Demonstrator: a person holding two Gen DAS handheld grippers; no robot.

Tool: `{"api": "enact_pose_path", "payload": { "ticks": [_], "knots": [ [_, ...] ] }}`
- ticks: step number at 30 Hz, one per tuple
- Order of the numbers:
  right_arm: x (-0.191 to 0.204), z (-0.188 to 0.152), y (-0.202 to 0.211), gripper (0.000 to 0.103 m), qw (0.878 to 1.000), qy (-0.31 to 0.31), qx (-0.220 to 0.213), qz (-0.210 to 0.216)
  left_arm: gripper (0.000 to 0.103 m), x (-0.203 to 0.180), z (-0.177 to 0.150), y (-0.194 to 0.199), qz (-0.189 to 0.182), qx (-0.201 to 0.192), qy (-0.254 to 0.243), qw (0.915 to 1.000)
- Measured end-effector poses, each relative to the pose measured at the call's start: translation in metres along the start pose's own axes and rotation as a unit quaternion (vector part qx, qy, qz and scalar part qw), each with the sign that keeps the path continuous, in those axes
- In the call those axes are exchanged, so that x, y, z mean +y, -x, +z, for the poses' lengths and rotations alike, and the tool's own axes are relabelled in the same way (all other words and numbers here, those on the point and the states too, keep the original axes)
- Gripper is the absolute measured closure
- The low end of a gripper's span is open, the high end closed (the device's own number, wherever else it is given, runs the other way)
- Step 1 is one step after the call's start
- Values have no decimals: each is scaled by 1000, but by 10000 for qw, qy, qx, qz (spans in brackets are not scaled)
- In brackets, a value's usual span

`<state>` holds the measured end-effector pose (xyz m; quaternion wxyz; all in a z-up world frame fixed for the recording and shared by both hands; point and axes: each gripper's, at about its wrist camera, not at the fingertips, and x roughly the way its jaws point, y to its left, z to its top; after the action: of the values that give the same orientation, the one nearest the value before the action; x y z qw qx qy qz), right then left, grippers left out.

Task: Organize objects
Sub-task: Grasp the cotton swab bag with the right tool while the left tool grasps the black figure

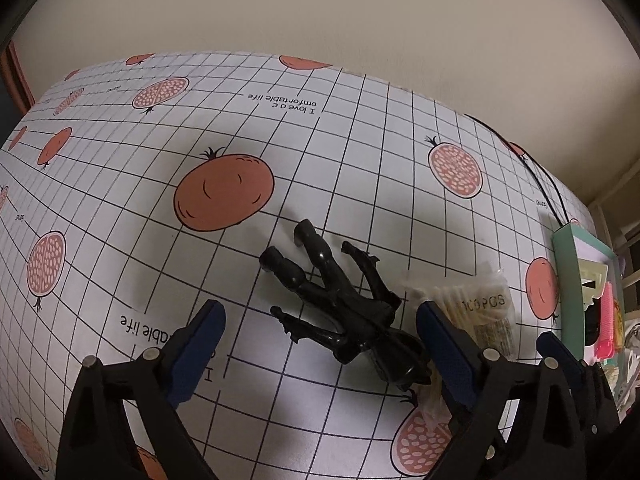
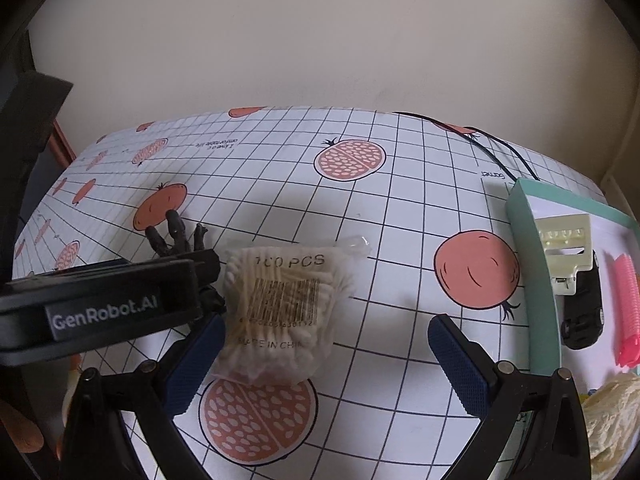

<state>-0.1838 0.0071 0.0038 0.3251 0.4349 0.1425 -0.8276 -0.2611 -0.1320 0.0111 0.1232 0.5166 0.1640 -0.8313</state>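
Note:
A black plastic figure [image 1: 340, 312] lies on the pomegranate-print tablecloth [image 1: 160, 240], limbs pointing away. My left gripper [image 1: 320, 344] is open around it, with the figure's body close to the right finger [image 1: 444, 356]. A clear bag of cotton swabs marked "100 PCS" [image 2: 280, 308] lies flat just right of the figure. My right gripper [image 2: 328, 364] is open, and the bag sits between its fingers, against the left finger [image 2: 196, 364]. The left gripper's black housing [image 2: 104, 304] hides most of the figure [image 2: 176, 236] in the right wrist view.
A mint-green tray [image 2: 536, 280] at the table's right edge holds a pale yellow hair clip [image 2: 564, 248], a black toy car [image 2: 584, 312] and a pink roller [image 2: 628, 312]. A black cable [image 2: 492, 148] runs behind it. A beige wall backs the table.

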Motion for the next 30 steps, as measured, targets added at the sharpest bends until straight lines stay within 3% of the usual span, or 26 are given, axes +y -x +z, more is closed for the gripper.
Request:
{"api": "enact_pose_path", "payload": {
  "ticks": [12,18,23,30],
  "knots": [
    [4,-1,-1,18,9999,117,6,18,22,2,-4,-4,106,20,-76,9999],
    [5,-2,-3,30,9998,166,54,33,35,0,-3,-2,216,-10,-158,9996],
    [5,-2,-3,47,9998,182,81,37,35,0,-2,-2,198,-22,-180,9996],
    [3,-1,-3,58,9999,132,75,49,35,0,-2,-1,192,-25,-171,9997]
  ]
}}
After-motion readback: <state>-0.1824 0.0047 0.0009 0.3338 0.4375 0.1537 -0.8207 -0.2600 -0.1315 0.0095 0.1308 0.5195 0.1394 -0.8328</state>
